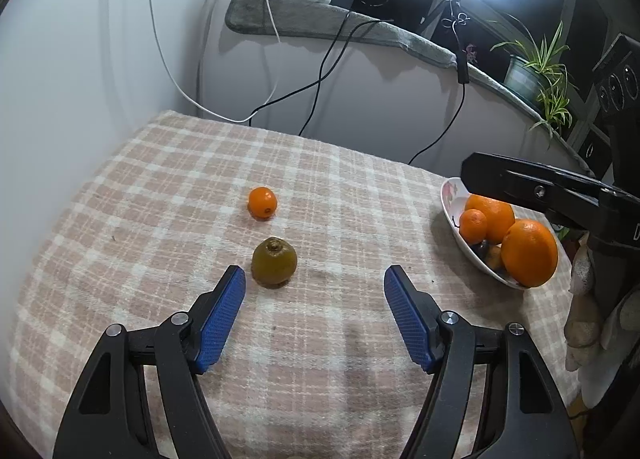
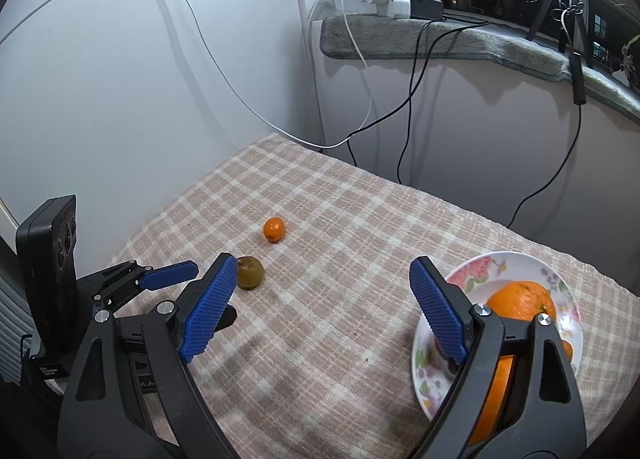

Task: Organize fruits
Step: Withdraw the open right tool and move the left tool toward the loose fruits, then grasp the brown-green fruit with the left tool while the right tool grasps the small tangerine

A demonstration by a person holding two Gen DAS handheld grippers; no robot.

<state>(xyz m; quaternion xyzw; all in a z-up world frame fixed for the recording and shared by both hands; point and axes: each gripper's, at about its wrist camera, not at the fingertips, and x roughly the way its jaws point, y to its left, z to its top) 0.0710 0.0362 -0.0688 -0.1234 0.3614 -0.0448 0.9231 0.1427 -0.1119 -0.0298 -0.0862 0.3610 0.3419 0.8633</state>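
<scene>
A matt woven checked cloth (image 1: 160, 187) covers the table, the flowered bowl (image 2: 500, 263) looks glossy ceramic, and ribbed blue pads (image 1: 224, 319) line matt black plastic.

Both views ride on hand-held grippers and look forward and steeply down along their open jaws, close above the checked surface (image 1: 160, 187).

The left wrist view faces the far wall and the sill; the pear (image 1: 274, 262) lies just ahead of its jaws, the plate (image 1: 450, 195) at its right edge.

The right wrist view looks from further right, nearly over the plate (image 2: 516, 263), with the left gripper (image 2: 208, 291) at its lower left.

Both share the pear (image 2: 251, 273), the small orange (image 1: 262, 203) (image 2: 274, 229), the plate, the cables and the sill.
</scene>
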